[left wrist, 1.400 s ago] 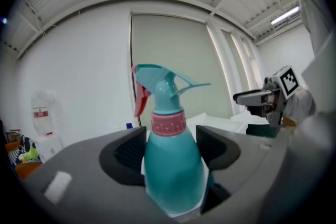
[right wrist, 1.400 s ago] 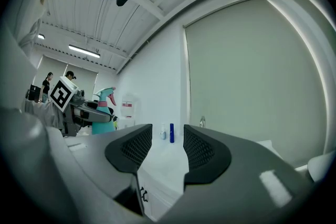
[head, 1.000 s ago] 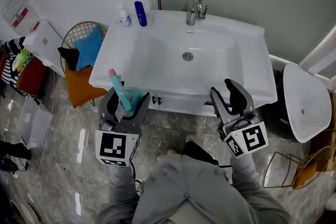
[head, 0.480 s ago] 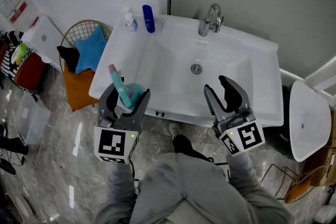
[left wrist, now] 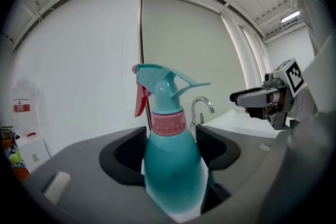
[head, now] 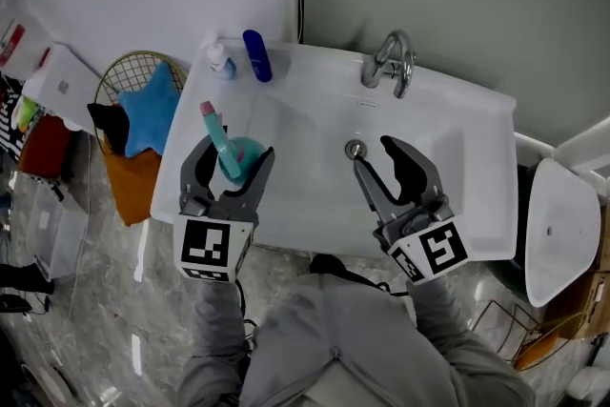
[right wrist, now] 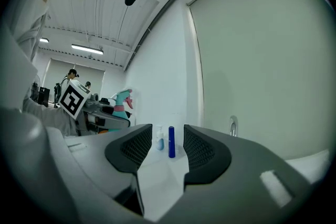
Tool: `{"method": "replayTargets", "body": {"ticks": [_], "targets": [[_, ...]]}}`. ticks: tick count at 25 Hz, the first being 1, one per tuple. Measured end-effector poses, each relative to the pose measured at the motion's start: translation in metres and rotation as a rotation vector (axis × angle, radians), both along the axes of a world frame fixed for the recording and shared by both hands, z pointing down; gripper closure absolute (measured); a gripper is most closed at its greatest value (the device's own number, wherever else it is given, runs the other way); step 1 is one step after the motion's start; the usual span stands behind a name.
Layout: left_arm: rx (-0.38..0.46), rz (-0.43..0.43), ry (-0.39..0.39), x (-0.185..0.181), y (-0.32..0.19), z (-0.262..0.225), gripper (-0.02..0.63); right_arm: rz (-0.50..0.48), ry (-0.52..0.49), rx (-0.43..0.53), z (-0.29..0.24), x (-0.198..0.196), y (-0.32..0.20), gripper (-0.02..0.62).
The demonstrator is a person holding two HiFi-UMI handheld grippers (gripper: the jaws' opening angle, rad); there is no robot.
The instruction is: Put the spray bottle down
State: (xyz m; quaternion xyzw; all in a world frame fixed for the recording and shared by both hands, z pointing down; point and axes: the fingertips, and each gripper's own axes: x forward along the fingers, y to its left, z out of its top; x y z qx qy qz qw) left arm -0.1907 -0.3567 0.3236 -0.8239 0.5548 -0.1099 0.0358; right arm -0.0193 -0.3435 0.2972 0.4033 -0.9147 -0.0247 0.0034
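**Spray bottle in the air, not set down yet**

The left gripper (head: pixel 233 157) has its jaws clamped on the belly of the teal spray bottle (left wrist: pixel 172 165). The bottle is upright and held over the left part of the sink (head: pixel 448 114). The right gripper (head: pixel 381 162) has its jaws apart with nothing between them, and it hangs near the drain. I'd say this is the carry step, and next is lowering onto something flat and letting go. The left rim looks narrow, with floor right beside it. The back-left corner holds a blue bottle (head: pixel 255 55) and a pump bottle (head: pixel 220 60), and the right ledge looks roomier
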Motion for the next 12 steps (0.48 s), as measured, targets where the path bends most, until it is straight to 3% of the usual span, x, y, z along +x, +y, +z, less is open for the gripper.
{"method": "replayTargets", "body": {"ticks": [12], "targets": [[-0.015,0.093,0.004,0.032,-0.15,0.05,0.259,-0.041,0.016,-0.056,0.028,-0.015,-0.078,0.411]]}}
